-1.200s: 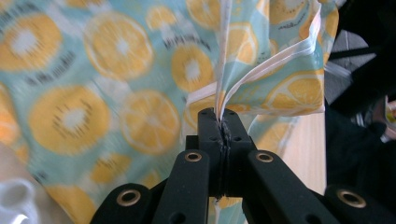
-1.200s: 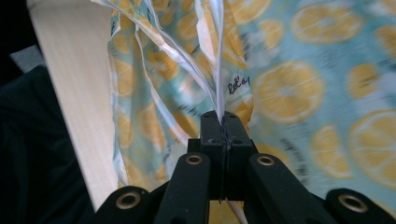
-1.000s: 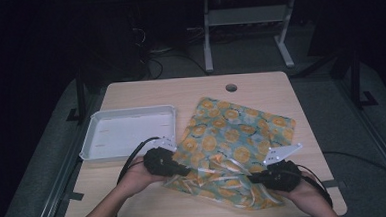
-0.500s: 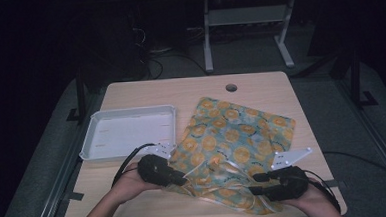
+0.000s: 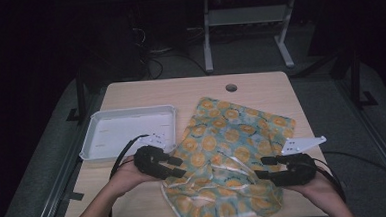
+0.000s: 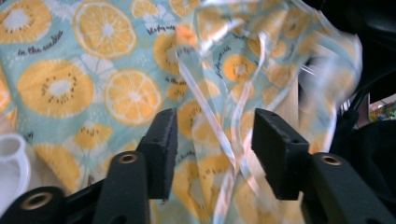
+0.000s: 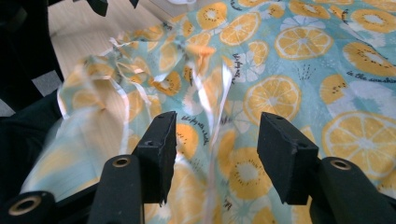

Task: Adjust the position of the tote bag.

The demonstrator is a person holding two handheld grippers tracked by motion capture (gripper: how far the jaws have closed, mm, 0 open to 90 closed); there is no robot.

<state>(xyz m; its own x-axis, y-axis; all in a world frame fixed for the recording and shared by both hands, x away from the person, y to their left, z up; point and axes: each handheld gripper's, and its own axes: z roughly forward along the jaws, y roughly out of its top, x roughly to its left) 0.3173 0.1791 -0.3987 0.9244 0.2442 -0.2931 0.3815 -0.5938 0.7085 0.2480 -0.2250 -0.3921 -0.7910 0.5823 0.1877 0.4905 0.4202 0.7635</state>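
the wooden table (image 5: 190, 91) takes up the middle of the frame, a white tray (image 5: 127, 134) at centre left. the fruit-print cloth (image 5: 232, 136) sprawls centre to lower right – soft, light and slippery-looking, best pinched at a rumpled near edge. left gripper (image 5: 176, 167) and right gripper (image 5: 266, 167) flank that bunched edge, jaws just parted, cloth between them but unpressed

room: dark | floor (image 5: 43, 146): grey | table (image 5: 180, 91): light wood | frame (image 5: 241, 21): metal

Overhead view; two close tongs-mounted cameras
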